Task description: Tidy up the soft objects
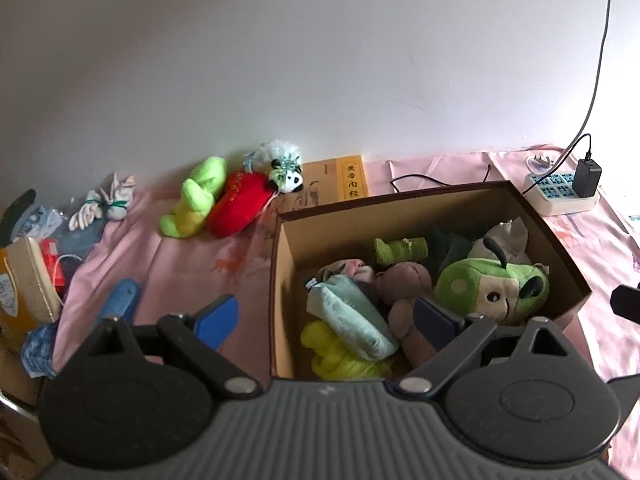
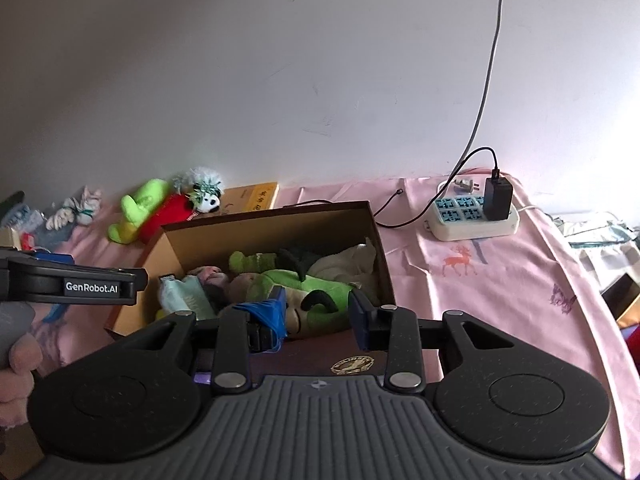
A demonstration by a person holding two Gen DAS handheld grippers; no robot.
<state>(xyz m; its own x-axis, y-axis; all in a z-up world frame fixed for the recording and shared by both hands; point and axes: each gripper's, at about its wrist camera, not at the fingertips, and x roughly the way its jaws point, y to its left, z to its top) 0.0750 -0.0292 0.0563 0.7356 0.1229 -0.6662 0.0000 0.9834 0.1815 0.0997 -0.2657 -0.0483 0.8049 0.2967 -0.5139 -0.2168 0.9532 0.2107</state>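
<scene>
An open cardboard box [image 1: 400, 204] on the pink sheet holds several soft toys: a green monkey plush [image 1: 492, 284], a brown plush [image 1: 404, 284], a pale blue pouch [image 1: 352, 320] and a yellow plush [image 1: 340, 356]. Behind the box on its left lie a lime plush [image 1: 196, 196], a red cushion [image 1: 240, 204] and a small panda [image 1: 288, 178]. My left gripper [image 1: 326, 320] hangs open over the box's left end, nothing between its pads. My right gripper [image 2: 318, 318] stands open over the box's near wall [image 2: 320, 356], the green monkey plush [image 2: 312, 284] beyond its gap.
A power strip [image 1: 560, 196] with a black charger and cables sits at the back right. A yellow book [image 1: 340, 180] lies against the wall. A blue object [image 1: 120, 304], white tied cloths [image 1: 112, 204] and a carton [image 1: 24, 280] crowd the left edge.
</scene>
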